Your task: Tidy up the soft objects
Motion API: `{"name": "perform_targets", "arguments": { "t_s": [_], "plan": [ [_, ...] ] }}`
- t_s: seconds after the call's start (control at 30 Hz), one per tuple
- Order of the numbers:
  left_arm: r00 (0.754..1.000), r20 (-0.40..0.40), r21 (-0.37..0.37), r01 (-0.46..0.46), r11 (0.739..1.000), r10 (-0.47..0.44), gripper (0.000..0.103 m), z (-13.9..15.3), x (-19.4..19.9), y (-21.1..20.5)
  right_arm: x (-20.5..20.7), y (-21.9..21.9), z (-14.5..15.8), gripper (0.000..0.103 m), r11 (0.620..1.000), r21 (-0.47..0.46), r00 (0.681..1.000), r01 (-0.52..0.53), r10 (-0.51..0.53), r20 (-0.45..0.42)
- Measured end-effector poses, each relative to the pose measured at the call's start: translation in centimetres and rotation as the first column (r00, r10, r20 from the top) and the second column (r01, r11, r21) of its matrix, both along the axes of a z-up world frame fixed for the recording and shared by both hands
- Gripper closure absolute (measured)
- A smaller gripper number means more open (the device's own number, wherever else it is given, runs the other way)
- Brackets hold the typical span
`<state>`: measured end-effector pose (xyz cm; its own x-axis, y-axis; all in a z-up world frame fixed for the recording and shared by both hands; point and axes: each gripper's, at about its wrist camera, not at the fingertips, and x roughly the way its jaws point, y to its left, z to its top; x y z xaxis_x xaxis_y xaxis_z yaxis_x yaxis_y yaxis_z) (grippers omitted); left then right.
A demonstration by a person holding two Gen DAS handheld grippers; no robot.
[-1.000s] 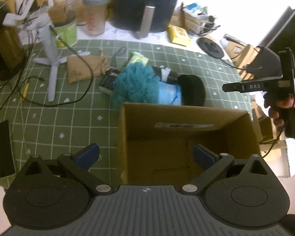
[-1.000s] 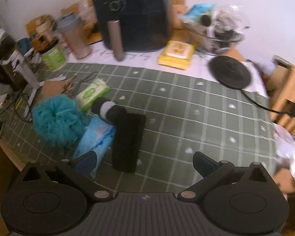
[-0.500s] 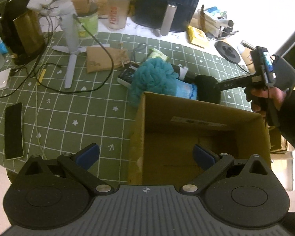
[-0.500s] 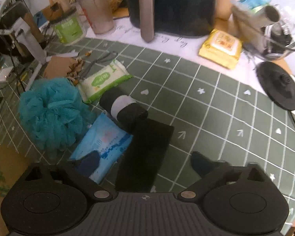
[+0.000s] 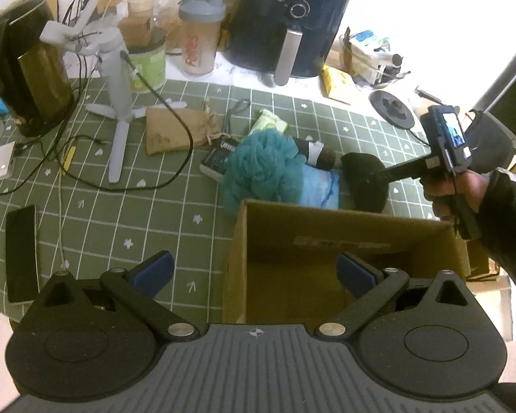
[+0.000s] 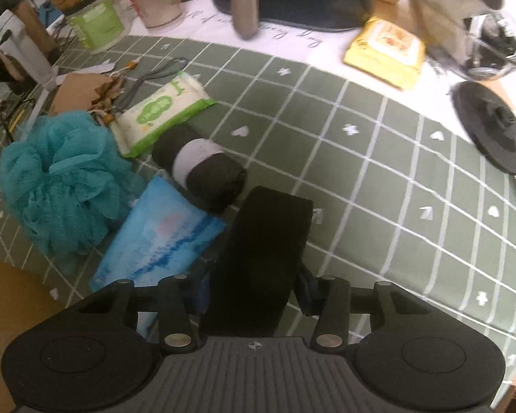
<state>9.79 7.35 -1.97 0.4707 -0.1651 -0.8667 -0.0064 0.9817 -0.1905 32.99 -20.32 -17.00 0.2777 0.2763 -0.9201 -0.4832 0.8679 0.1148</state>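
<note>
Between the right gripper's point(image 6: 254, 290) jaws lies a black pad point(image 6: 261, 258), flat on the green cloth point(image 6: 378, 179); the jaws have just been closing and now stand against its sides. Just left of them sit a blue pack point(image 6: 161, 237), a black roll point(image 6: 203, 168) and a teal puff point(image 6: 58, 179). Beneath the left gripper point(image 5: 254, 272), jaws wide apart and empty, stands an open box point(image 5: 344, 234).
</note>
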Motion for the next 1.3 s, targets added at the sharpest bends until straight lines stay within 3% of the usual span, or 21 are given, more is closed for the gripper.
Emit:
{"name": "perform_targets", "arguments": {
  "t_s": [0.17,0.6,0.73,1.0,1.3],
  "plan": [
    [0.999,0.016,-0.018,0.032,0.999,-0.031,0.000,0.1,1.0,0.3,-1.0,-1.1,1.2,0.054,1.000,0.013,1.000,-0.017,0.017,0.010],
    [0.991,0.067,-0.106,0.125,0.986,-0.118,0.000,-0.1,5.5,1.5,-5.5,-4.9,6.3,0.054,0.995,0.070,0.989,0.070,-0.078,0.122],
    [0.987,0.056,-0.079,0.157,0.984,-0.153,0.000,-1.0,7.6,1.5,-7.2,-5.9,7.3,0.054,0.993,0.068,0.983,0.099,-0.108,0.145],
    [0.969,0.031,-0.105,0.247,0.963,-0.245,0.000,-3.5,11.2,1.7,-10.3,-7.3,9.0,0.054,0.983,0.100,0.972,0.153,-0.168,0.166],
    [0.945,-0.053,-0.120,0.314,0.942,-0.322,0.000,-7.1,15.5,0.5,-13.3,-8.5,9.6,0.054,0.963,0.129,0.953,0.235,-0.255,0.166]
  ]
}}
